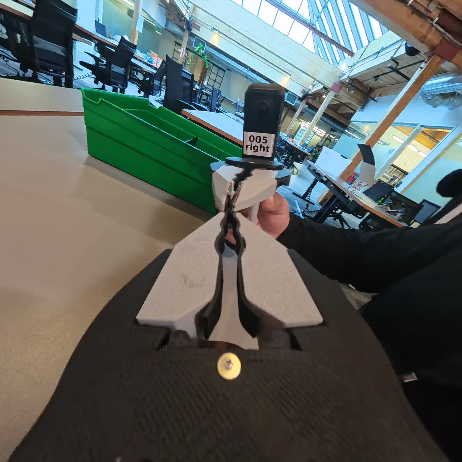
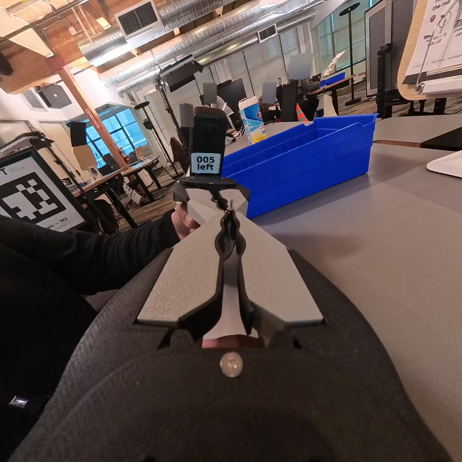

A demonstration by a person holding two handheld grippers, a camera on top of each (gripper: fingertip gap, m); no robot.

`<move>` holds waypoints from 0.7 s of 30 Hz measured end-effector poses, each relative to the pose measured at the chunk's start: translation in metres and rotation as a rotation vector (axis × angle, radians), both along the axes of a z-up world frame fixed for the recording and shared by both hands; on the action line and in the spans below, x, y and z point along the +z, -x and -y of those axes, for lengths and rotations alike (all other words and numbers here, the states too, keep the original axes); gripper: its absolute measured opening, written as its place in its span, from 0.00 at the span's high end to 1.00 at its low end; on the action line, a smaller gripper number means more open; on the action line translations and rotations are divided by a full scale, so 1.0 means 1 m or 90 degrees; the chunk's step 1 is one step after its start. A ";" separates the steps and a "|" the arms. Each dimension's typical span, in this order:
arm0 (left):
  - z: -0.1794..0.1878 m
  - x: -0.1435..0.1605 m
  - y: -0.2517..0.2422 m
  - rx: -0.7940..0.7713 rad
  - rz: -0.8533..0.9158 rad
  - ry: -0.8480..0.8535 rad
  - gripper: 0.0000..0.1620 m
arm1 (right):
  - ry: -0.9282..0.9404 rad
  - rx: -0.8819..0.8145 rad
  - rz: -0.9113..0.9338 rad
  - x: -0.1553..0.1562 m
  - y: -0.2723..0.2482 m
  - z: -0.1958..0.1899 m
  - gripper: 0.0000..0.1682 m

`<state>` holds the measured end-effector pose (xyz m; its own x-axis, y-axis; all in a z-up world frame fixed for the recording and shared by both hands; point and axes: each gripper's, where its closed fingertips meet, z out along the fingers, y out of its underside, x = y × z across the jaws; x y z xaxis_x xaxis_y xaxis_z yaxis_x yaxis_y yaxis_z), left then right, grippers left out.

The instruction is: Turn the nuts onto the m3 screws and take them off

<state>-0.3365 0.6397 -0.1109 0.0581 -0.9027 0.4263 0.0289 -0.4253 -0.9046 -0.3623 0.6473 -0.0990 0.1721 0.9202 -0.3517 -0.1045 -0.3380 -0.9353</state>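
My two grippers face each other tip to tip above the grey table (image 1: 50,200). A small silver M3 screw (image 1: 231,186) stands upright where the tips meet, with a nut (image 1: 231,192) on its shaft. My left gripper (image 1: 228,216) is shut, apparently on the screw's lower end. My right gripper (image 1: 232,201) is shut at the nut's height. In the right wrist view, the right gripper (image 2: 228,215) is shut. The screw (image 2: 231,203) sticks up above its tips, in front of the left gripper (image 2: 225,203). The grip points are mostly hidden by the fingers.
A green bin (image 1: 150,145) stands on the table behind the right gripper. A blue bin (image 2: 300,160) stands behind the left gripper, with a wipes canister (image 2: 251,122) beyond it. A clipboard with paper (image 2: 437,37) and a white object (image 2: 447,165) are at the right. Black-sleeved hands (image 1: 272,215) hold the grippers. My two grippers' fingertips are within a few centimetres of each other.
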 end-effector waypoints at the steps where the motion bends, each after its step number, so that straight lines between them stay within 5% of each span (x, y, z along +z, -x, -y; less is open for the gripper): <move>1: 0.000 0.000 0.000 0.002 -0.004 -0.006 1.00 | 0.001 0.000 0.002 0.000 0.000 0.000 1.00; 21: 0.002 -0.002 -0.001 0.009 -0.024 -0.054 1.00 | 0.005 0.010 -0.009 0.001 -0.001 0.002 1.00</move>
